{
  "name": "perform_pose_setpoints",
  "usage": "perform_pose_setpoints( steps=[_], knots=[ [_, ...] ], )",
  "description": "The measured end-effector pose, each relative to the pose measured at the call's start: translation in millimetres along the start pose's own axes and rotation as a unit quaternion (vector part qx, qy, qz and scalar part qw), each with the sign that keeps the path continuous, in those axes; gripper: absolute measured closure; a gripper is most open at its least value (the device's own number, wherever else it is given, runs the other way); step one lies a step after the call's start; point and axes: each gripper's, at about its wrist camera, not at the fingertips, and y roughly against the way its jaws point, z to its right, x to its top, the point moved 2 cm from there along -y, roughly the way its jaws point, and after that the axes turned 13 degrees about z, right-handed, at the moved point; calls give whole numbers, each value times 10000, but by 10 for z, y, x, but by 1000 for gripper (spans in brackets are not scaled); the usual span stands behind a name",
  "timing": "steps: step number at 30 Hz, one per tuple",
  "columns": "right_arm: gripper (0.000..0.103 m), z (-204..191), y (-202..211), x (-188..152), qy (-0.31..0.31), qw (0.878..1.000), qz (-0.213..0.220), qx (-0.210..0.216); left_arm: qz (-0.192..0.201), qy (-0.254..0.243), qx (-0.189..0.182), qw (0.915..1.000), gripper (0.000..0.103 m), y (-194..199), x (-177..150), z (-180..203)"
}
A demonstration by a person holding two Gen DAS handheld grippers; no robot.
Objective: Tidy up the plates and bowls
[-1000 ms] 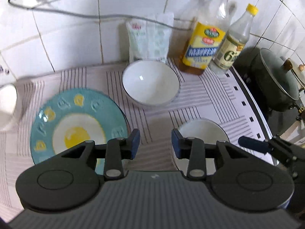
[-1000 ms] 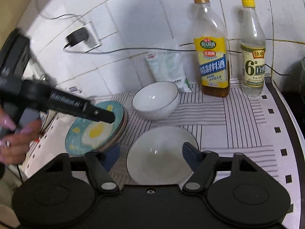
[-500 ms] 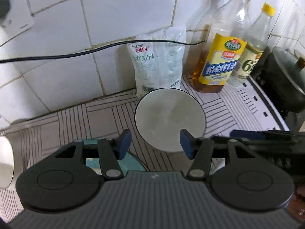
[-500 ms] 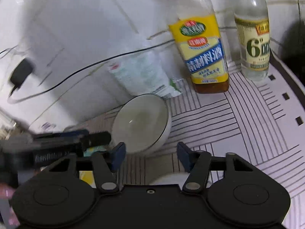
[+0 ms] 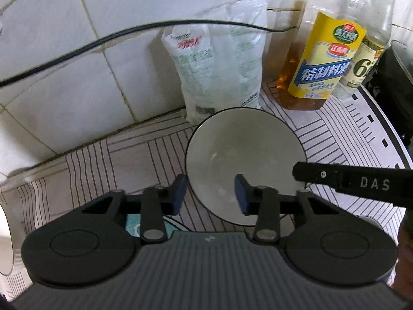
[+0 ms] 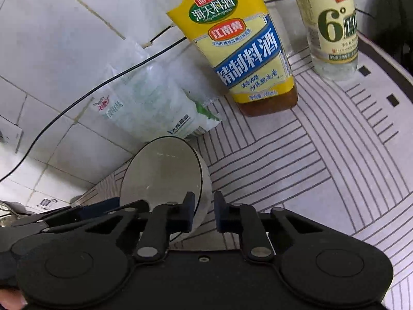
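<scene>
My right tool [image 6: 202,213] has just closed, pinching the white bowl [image 6: 165,170] by its rim near the table's back edge. My left tool [image 5: 210,193] straddles the opposite rim, jaws narrowing but apparently not pressing. Nothing looks stacked yet: the teal plate [image 5: 133,226] lies apart. Earlier both tools hovered over the nearer bowl, jaws wider
</scene>
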Motion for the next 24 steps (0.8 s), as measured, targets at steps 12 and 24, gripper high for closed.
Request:
perform_pose_setpoints(
  steps=[12,24],
  knots=[
    [93,73,-69,79,29,9999,-87,42,-282,476,130,9984,89,32,-70,-16],
    [93,27,677,221,376,9986,101,359,105,232,58,9997,89,751,100,335]
  ],
)
